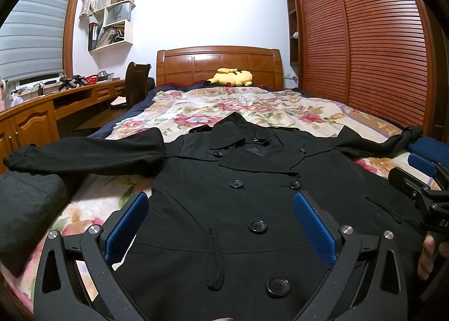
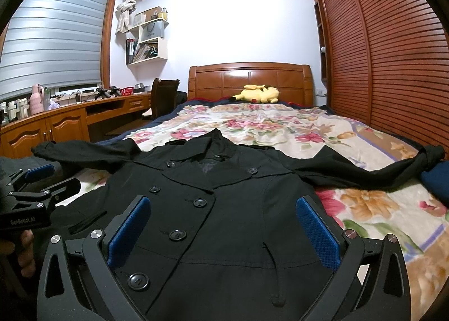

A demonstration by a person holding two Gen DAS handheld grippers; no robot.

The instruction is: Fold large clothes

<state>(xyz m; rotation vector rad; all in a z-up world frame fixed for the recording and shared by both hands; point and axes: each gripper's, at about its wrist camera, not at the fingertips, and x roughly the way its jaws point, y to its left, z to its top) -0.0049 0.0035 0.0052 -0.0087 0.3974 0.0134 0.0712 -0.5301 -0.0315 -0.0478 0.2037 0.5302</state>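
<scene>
A black double-breasted coat (image 1: 238, 208) lies face up on the floral blanket (image 1: 224, 102) that covers the bed, collar toward the wooden headboard (image 1: 219, 64) and hem toward the foot edge. Both sleeves are spread out flat — one reaches to the bed's left edge, on the desk side, and the other (image 2: 364, 169) to the right edge beside the slatted wardrobe doors (image 2: 393, 54). The buttons down the front are fastened.

The left gripper (image 1: 221, 225) hovers over the lower front of the coat with its blue-padded fingers (image 1: 127, 225) spread wide and nothing between them. The right gripper (image 2: 224, 231) is held the same way beside it, over the coat's lower half, jaws wide apart and empty — neither tool touches the cloth as far as the views show. Each camera catches the other gripper at its side edge, gripped by a person's hand (image 1: 429, 253).

A yellow plush toy (image 1: 231, 77) rests at the head edge of the bed, just in front of the headboard. A wooden desk (image 2: 70, 116) runs along the wall under the window blind (image 2: 50, 29), with a dark chair (image 2: 164, 96) at its end nearest the bed.
</scene>
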